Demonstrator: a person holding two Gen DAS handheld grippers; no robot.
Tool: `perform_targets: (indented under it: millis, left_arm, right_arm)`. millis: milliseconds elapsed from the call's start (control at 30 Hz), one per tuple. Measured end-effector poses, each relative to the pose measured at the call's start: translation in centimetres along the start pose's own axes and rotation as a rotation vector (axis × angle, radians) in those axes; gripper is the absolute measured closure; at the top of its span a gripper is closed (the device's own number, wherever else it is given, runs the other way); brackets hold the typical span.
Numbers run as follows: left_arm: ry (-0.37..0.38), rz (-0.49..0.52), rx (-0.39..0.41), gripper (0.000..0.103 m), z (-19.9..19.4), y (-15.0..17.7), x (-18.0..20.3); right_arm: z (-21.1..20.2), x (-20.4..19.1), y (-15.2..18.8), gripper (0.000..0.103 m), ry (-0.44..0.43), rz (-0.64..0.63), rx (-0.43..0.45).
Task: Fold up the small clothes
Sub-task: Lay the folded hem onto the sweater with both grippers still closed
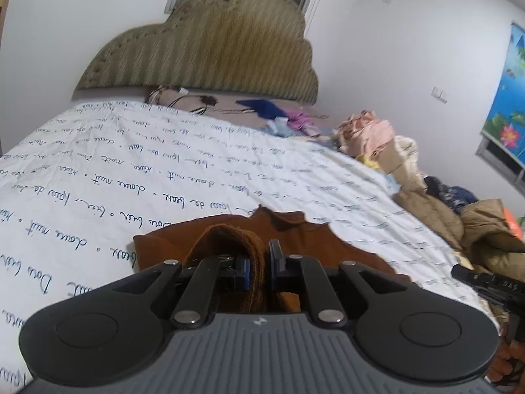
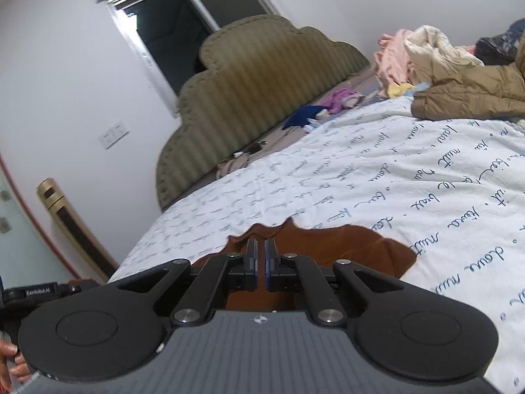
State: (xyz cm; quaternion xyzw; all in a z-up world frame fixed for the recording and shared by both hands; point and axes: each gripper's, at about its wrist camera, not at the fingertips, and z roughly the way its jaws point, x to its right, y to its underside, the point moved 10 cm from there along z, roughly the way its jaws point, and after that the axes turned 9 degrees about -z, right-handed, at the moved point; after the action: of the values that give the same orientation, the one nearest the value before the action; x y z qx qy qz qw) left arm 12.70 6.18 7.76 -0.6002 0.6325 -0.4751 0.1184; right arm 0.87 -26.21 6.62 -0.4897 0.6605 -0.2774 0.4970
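Note:
A small brown garment [image 1: 295,229] lies on the white bedsheet with blue script [image 1: 131,170]. My left gripper [image 1: 261,262] is shut on a raised ribbed edge of the brown garment, which loops up over the left finger. In the right wrist view the same brown garment [image 2: 361,246] lies flat on the sheet [image 2: 393,180]. My right gripper [image 2: 261,256] hangs low over its near edge with the jaws nearly together; a thin gap shows and I see no cloth held between them. The right gripper's body shows at the right edge of the left wrist view [image 1: 485,285].
A padded olive headboard [image 1: 203,46] stands at the bed's far end. A pile of clothes and tan jackets [image 1: 426,190] lies along the right side, also in the right wrist view [image 2: 459,75]. Small blue and purple clothes [image 1: 279,111] lie near the headboard.

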Motion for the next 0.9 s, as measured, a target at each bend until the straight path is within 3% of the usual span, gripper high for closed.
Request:
perform_targets:
  millis: [100,167,233,267,300,367,400,500,633,667,700,767,900]
  left_arm:
    - [-0.041,0.002,-0.025,0.098,2.4,0.1,-0.7]
    - [-0.05,-0.004,-0.045,0.098,3.4,0.7,-1.2]
    - [-0.057,-0.001,-0.055,0.098,4.0,1.3,-1.7]
    - [-0.063,0.004,-0.058,0.098,4.2,1.6,-1.9]
    - [-0.072,0.009,-0.059,0.098,4.4,1.8,-2.1]
    - [-0.085,0.009,-0.068,0.098,4.7,2.2,-2.5]
    - [-0.089,0.009,-0.072,0.098,4.8,2.2,-2.6]
    - [-0.097,0.023,-0.072,0.098,4.7,2.3,-2.7]
    - [-0.09,0.034,-0.064,0.098,4.5,2.3,-2.2]
    - [-0.089,0.035,-0.064,0.098,4.5,2.3,-2.0]
    - [-0.089,0.035,-0.063,0.098,4.5,2.3,-1.9]
    - [-0.094,0.033,-0.058,0.098,4.3,2.3,-1.8]
    - [-0.082,0.029,-0.021,0.098,2.4,1.5,-1.7]
  right_arm:
    - [2.1,1.3,0.4,0.097,0.038,0.007,-0.033]
    - [3.2,1.7,1.7,0.096,0.017,0.017,-0.098]
    - [3.9,1.9,3.3,0.087,-0.004,0.046,-0.143]
    - [4.2,2.0,4.1,0.07,-0.009,0.07,-0.169]
    - [4.2,1.9,4.7,0.047,-0.031,0.099,-0.181]
    - [3.9,1.0,5.5,0.021,-0.111,0.154,-0.175]
    - [3.3,0.4,5.7,0.021,-0.135,0.165,-0.169]
    - [2.4,-0.5,6.2,0.024,-0.117,0.158,-0.17]
    - [3.7,-0.8,8.5,0.035,-0.092,0.131,-0.273]
    - [4.3,-0.7,9.1,0.044,-0.071,0.114,-0.299]
    - [5.2,-0.5,9.6,0.066,-0.056,0.096,-0.319]
    - [6.4,0.2,10.4,0.091,-0.01,0.085,-0.341]
    - [4.7,-0.2,8.0,0.091,-0.044,0.098,-0.229]
